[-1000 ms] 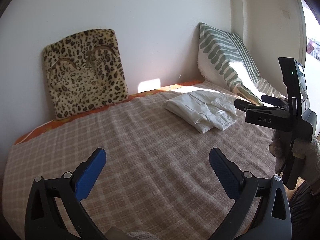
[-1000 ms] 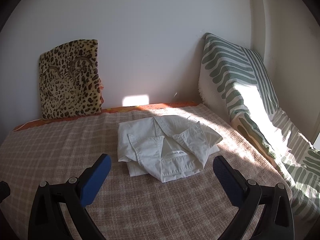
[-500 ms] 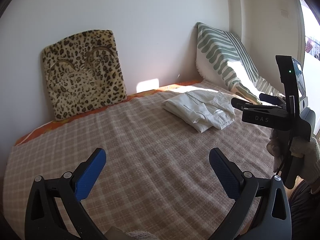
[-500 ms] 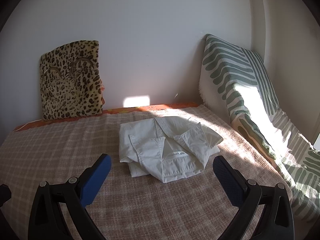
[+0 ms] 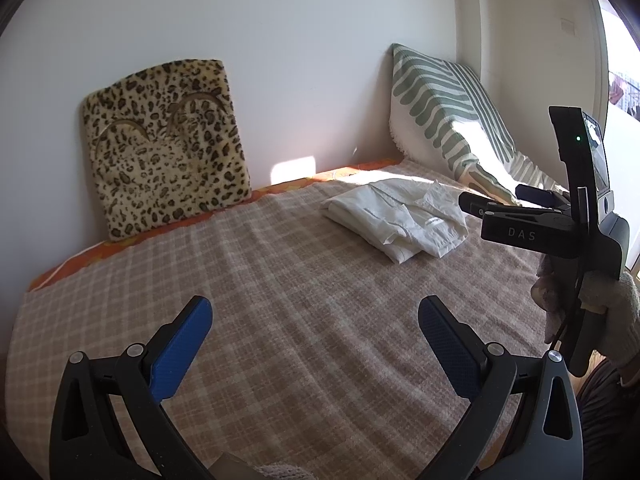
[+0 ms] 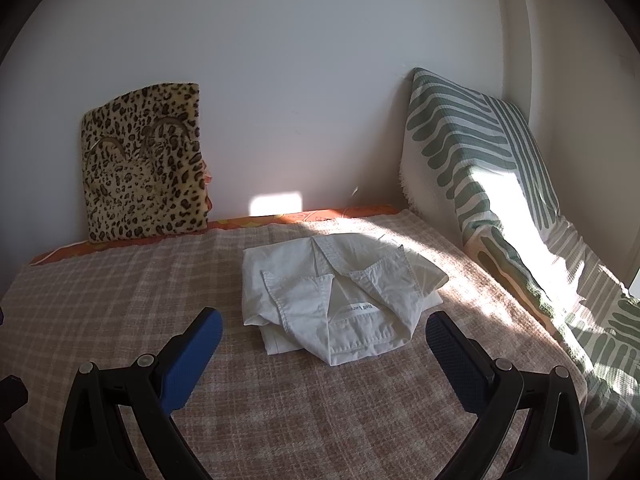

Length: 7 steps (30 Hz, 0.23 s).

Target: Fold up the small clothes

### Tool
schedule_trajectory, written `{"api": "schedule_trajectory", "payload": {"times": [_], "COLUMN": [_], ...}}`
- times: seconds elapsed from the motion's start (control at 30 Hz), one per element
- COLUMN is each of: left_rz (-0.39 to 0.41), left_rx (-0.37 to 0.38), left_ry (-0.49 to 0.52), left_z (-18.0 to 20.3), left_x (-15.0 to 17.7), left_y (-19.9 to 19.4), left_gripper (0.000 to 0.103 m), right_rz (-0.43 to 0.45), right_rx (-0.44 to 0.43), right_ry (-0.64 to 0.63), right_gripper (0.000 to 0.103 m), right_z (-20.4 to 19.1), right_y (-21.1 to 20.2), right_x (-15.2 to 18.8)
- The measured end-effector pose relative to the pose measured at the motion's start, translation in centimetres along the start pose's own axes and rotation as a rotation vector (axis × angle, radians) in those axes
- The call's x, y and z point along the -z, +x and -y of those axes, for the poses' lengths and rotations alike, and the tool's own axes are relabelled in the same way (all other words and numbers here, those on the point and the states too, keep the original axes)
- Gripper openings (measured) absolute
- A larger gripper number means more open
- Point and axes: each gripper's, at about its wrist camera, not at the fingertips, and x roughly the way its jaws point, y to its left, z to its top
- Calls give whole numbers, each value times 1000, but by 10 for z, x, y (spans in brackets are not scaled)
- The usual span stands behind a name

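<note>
Left wrist view shows the left tongs (image 5: 316,322) hanging wide open over a checked blanket (image 5: 280,280), with nothing between the two blue pads. Far off to the left of them, a spotty leopard cushion (image 5: 164,148) leans on the white wall (image 5: 280,40). An orange sheet edge (image 5: 132,238) peeks out under the blanket there. Ahead and to the right of the left tongs lies a white shirt (image 5: 396,218). It is folded up and rests flat on the blanket, well apart from these tongs. Past the shirt, a green striped pillow (image 5: 436,108) leans in the corner with sun on it. At the far right, the right tongs (image 5: 504,200) show from the side, just beside the shirt. A hand in a pale glove (image 5: 600,304) holds their handle.

Right wrist view shows the right tongs (image 6: 324,334) wide open too, and they hold nothing. The leopard cushion (image 6: 144,168) is far ahead on their left. The folded shirt (image 6: 340,292) lies right in front of them, between the two blue pads (image 6: 456,350) as the camera sees it, but the pads do not touch it. Its collar faces the tongs and a small label shows inside. The striped pillow (image 6: 468,144) slopes down on their right, and bright sun falls on it and on the blanket (image 6: 280,400) near the shirt.
</note>
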Motion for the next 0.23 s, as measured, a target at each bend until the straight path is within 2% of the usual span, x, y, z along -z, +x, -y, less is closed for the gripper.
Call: {"api": "schedule_trajectory", "payload": {"times": [0.23], "left_rz": [-3], "left_rx": [6], "left_ry": [-5], "left_z": [-1], "left_x": [1], "left_y": [1], "left_gripper": [103], "right_rz": [-3], "right_rx": [-2], "right_ry": [5], "right_gripper": [103], "right_z": [0], "right_y": [-1], "right_x": [1]}}
